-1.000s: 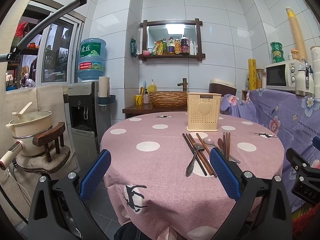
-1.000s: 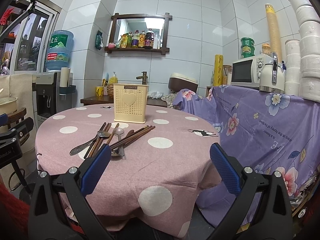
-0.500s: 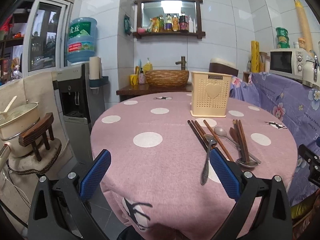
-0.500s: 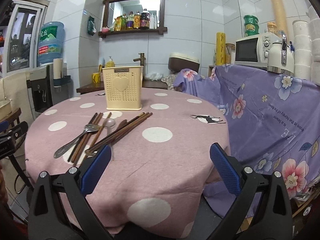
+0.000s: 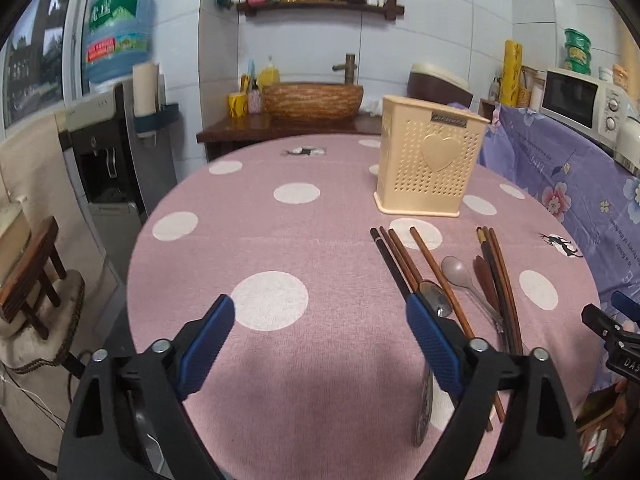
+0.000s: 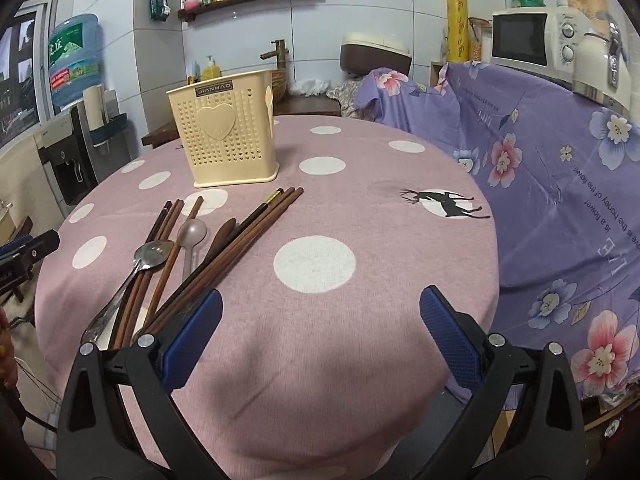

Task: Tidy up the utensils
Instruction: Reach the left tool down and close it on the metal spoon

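A cream perforated utensil holder [image 5: 430, 164] [image 6: 226, 138] stands upright on the round pink dotted table [image 5: 280, 248] [image 6: 360, 216]. In front of it lie several brown chopsticks [image 5: 400, 264] [image 6: 256, 228], a metal spoon [image 5: 434, 304] [image 6: 152, 252], a pale spoon [image 5: 458, 272] [image 6: 191, 236] and a dark wooden spoon [image 5: 486, 280]. My left gripper [image 5: 320, 320] is open and empty over the table's near edge, its right finger beside the metal spoon. My right gripper [image 6: 320, 312] is open and empty, with the utensils at its left finger.
A purple floral cloth [image 6: 560, 168] covers a counter to the right, with a microwave [image 6: 528, 38] on it. A water dispenser [image 5: 116, 152] and a small wooden stool [image 5: 28, 276] stand left of the table. A basin [image 5: 312, 100] sits behind.
Both grippers have moved forward and down toward the table. The holder and utensils look larger and nearer. Both grippers stay open.
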Motion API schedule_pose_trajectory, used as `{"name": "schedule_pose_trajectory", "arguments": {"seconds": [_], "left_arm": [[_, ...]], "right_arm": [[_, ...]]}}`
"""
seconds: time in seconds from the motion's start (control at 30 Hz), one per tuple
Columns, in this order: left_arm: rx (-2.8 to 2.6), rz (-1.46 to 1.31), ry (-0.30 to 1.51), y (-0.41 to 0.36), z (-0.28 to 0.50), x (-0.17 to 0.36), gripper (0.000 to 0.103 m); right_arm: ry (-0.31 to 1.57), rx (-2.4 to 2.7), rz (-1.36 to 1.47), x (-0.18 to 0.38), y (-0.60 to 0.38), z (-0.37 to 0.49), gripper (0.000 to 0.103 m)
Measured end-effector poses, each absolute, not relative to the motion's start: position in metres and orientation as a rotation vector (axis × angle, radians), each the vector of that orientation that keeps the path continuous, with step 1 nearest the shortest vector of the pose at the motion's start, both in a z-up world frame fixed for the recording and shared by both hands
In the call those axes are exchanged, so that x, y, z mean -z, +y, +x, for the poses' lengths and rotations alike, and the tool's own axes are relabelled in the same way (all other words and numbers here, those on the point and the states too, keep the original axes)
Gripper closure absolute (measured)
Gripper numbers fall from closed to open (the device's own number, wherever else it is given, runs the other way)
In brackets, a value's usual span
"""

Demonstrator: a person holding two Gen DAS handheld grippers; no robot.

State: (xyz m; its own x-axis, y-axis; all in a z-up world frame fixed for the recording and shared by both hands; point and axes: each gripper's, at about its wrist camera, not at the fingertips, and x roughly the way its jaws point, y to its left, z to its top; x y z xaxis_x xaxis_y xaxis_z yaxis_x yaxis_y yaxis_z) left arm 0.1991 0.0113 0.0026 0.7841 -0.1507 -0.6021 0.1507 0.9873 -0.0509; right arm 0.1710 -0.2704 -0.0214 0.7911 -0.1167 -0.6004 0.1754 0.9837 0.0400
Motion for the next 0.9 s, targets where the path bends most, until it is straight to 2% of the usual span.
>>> {"name": "schedule_pose_trajectory", "arguments": {"seconds": [0.07,0.37,0.57,0.8,0.9], "left_arm": [[0.177,-0.039,0.699,0.013,0.212,-0.003,0.029],[0.249,-0.038,0.830,-0.013,0.246,0.007,0.049],[0.337,0.026,0.881,-0.042,0.238,0.016,0.056],[0.396,0.115,0.935,-0.067,0.231,0.030,0.057],[0.390,0.147,0.956,-0.073,0.233,0.037,0.069]], "right_arm": [[0.655,0.151,0.088,0.019,-0.270,0.183,0.005],[0.742,0.104,0.114,0.021,-0.270,0.226,0.005],[0.737,0.114,0.102,0.022,-0.272,0.228,0.005],[0.740,0.130,0.128,0.024,-0.278,0.223,0.005],[0.742,0.130,0.128,0.024,-0.278,0.222,0.005]]}}
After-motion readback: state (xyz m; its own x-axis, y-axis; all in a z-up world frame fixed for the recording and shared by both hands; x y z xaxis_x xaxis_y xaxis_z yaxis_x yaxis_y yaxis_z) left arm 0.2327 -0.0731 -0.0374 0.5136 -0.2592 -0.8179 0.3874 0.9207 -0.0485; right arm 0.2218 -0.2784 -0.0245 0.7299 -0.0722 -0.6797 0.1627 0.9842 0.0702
